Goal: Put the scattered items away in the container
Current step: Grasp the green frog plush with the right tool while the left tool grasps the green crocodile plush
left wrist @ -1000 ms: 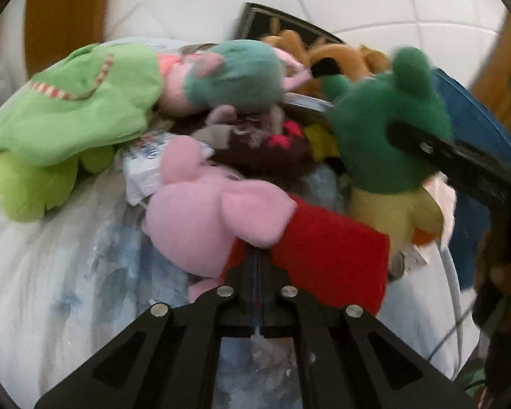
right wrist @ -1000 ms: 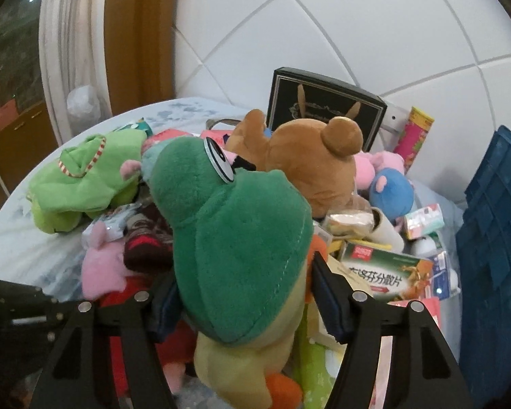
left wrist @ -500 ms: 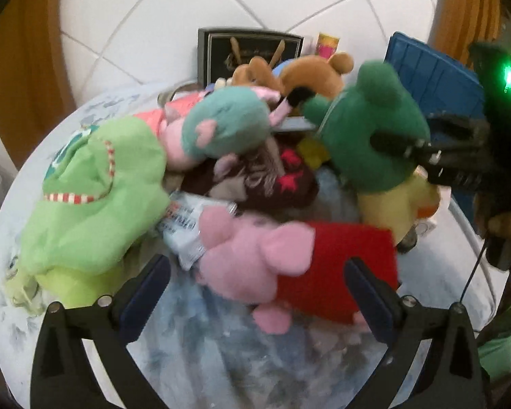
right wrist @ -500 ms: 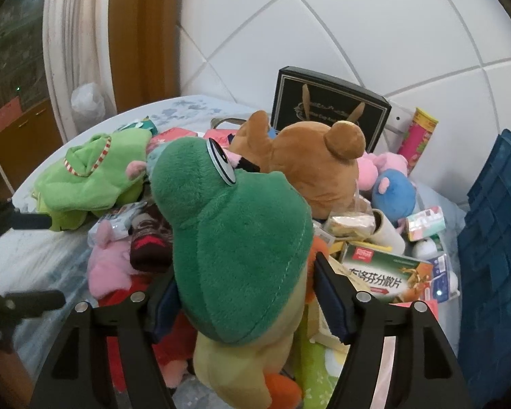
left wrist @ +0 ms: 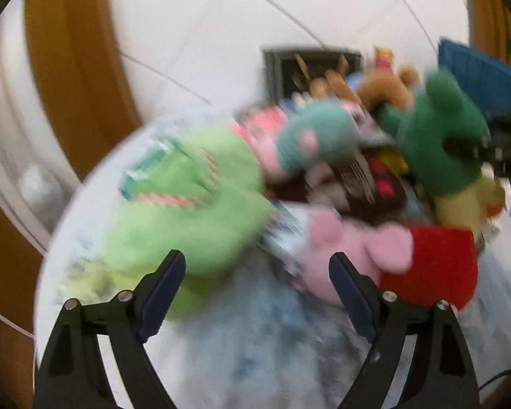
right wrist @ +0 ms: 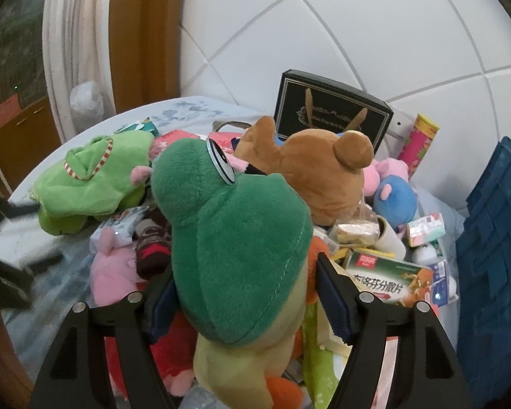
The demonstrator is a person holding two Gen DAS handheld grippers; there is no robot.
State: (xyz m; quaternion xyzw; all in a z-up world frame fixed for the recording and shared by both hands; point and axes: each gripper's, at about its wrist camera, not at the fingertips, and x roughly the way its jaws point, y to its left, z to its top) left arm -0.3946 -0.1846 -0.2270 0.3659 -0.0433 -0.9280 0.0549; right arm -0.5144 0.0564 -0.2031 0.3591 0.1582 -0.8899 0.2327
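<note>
left gripper (left wrist: 257,266) found apart, empty, low centre of the blurred left wrist view, above the pale cloth (left wrist: 242,347). lime plush (left wrist: 190,197) seen just beyond the left finger; pink pig (left wrist: 351,255) in red dress just beyond the right finger. teal-headed toy (left wrist: 316,136) noted mid-frame, partly over a dark brown toy (left wrist: 368,187). left view too smeared for finer detail.

right gripper (right wrist: 245,279) found clamped on the frog (right wrist: 235,238), pads pressed to both sides of its green body, centre of the right wrist view; yellow belly and orange feet seen at bottom centre. frog held upright over the pile, head toward upper left, one eye visible. same frog (left wrist: 436,143) seen at right of the left wrist view, black finger across it.

brown bear (right wrist: 320,173) noted directly behind the frog, black box (right wrist: 330,116) standing behind it against the white wall. green medicine box (right wrist: 388,279) found right of centre, just beside the right finger. blue pig (right wrist: 393,197) and tube (right wrist: 419,143) seen further right. blue crate (right wrist: 494,255) recorded at right edge, beside the heap; interior not visible.
</note>
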